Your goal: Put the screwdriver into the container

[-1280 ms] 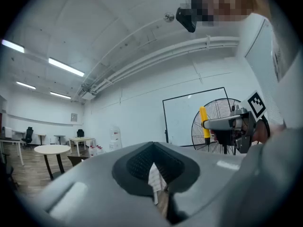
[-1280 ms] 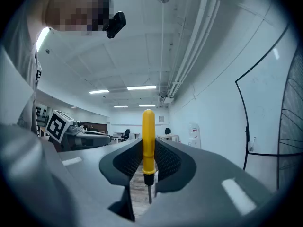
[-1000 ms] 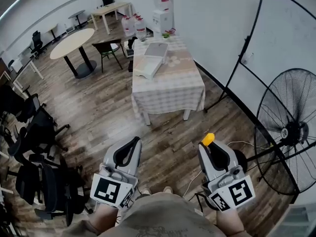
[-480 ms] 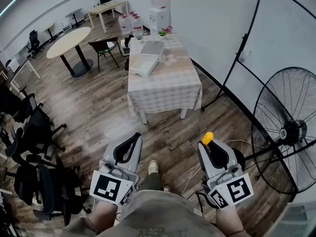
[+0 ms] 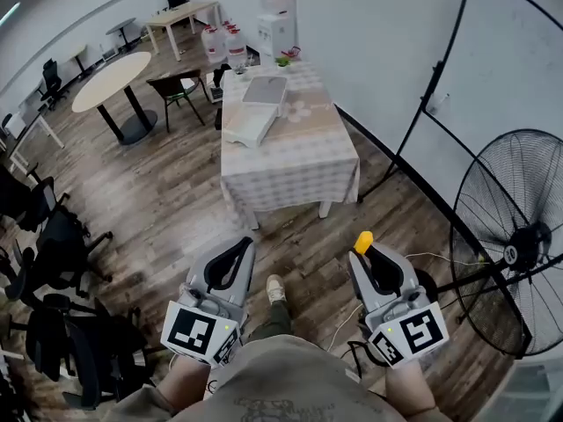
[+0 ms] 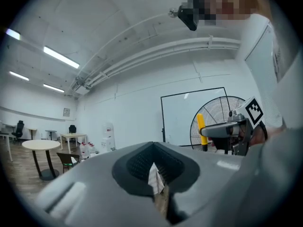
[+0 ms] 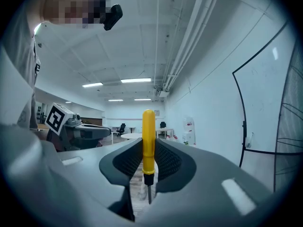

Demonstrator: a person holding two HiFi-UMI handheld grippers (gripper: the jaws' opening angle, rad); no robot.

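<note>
Grey left gripper (image 5: 239,251), lower left of the head view: jaws together. Right gripper (image 5: 369,258), lower right: clamped on an upright yellow-handled screwdriver (image 5: 363,242), whose metal shaft shows only in the right gripper view. Table (image 5: 299,152) stands well beyond, upper centre.

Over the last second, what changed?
The person stepped forward toward the table; a foot now shows between the grippers. Nothing was taken or let go. The right gripper stays shut on the screwdriver, handle up. The left gripper stays shut and empty.
</note>
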